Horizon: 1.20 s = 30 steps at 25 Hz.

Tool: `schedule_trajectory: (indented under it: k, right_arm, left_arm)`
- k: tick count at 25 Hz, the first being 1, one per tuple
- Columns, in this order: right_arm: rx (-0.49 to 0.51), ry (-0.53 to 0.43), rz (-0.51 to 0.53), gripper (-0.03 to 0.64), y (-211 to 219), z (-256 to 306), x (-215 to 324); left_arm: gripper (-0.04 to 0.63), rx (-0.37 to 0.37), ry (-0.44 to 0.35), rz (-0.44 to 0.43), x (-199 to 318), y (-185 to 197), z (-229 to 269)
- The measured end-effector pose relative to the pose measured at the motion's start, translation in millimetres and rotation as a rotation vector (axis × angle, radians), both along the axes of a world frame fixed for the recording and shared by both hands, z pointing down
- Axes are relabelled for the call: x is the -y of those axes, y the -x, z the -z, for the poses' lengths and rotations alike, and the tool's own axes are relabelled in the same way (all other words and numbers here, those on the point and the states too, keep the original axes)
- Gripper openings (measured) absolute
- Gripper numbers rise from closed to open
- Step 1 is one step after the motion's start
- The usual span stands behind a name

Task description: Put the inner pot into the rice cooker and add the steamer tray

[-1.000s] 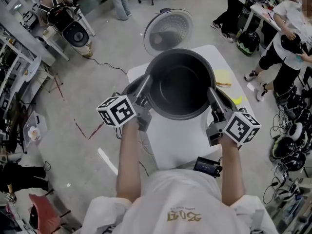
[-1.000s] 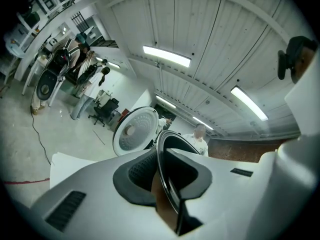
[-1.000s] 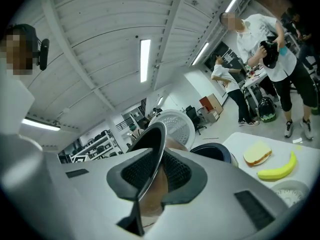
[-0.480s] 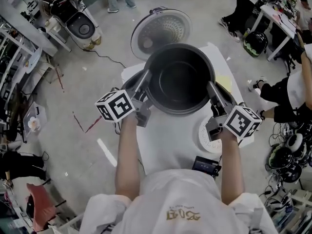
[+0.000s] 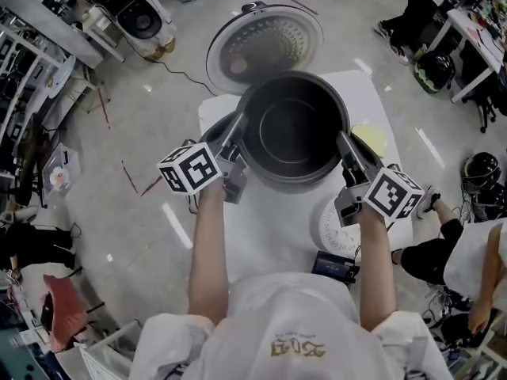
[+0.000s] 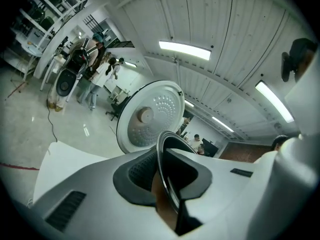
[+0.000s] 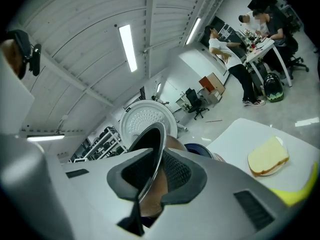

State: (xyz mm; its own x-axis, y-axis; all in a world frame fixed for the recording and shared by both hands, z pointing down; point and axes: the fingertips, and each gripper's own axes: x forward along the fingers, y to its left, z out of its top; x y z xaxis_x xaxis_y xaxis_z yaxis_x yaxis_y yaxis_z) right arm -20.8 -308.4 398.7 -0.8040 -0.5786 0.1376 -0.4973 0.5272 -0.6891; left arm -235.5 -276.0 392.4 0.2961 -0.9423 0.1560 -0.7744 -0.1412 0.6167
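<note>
The dark inner pot point(image 5: 293, 129) hangs over the rice cooker body point(image 5: 211, 135) on the white table point(image 5: 269, 228). My left gripper point(image 5: 238, 131) is shut on the pot's left rim point(image 6: 165, 164), and my right gripper point(image 5: 342, 142) is shut on its right rim point(image 7: 152, 159). In both gripper views the thin metal rim runs between the dark pads. The cooker's round lid point(image 5: 265, 47) stands open behind the pot, also seen as the lid point(image 6: 149, 116) and the lid point(image 7: 146, 121). A white round steamer tray point(image 5: 333, 229) lies on the table under my right gripper.
A yellow sponge point(image 5: 371, 139) lies at the table's right side, and shows as the sponge point(image 7: 268, 156). A small black device point(image 5: 336, 267) sits at the near table edge. Another rice cooker point(image 5: 139, 16) stands on the floor at far left. People work at desks at right.
Both grippers have carried the pot forward and down toward the cooker. The open lid now sits closer behind the pot. The grip on the rim is unchanged.
</note>
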Motion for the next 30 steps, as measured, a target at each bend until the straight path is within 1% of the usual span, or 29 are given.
schedule_trajectory:
  k: [9, 16, 20, 23, 27, 30]
  right_arm:
    - [-0.019, 0.067, 0.024, 0.063, 5.2, -33.4, 17.7]
    - [-0.054, 0.103, 0.026, 0.064, 9.5, -59.9, 20.0]
    - [-0.094, 0.101, 0.037, 0.066, 10.5, -72.9, 22.4]
    - [-0.15, 0.084, 0.054, 0.067, 7.3, -82.4, 25.7]
    - [-0.199, 0.05, 0.054, 0.074, 9.2, -82.0, 25.8]
    - [-0.208, 0.038, 0.066, 0.075, 11.4, -79.7, 24.7]
  left_arm:
    - [0.069, -0.001, 0.077, 0.025, 7.4, 2.5, -34.5]
    - [0.071, 0.017, 0.134, 0.024, 7.7, 4.9, -61.1]
    - [0.074, 0.041, 0.171, 0.024, 9.5, 5.5, -77.8]
    - [0.075, 0.072, 0.178, 0.02, 13.5, 0.2, -81.3]
    - [0.08, 0.114, 0.183, 0.023, 12.8, 0.1, -80.7]
    - [0.087, 0.199, 0.208, 0.013, 10.5, 1.1, -80.9]
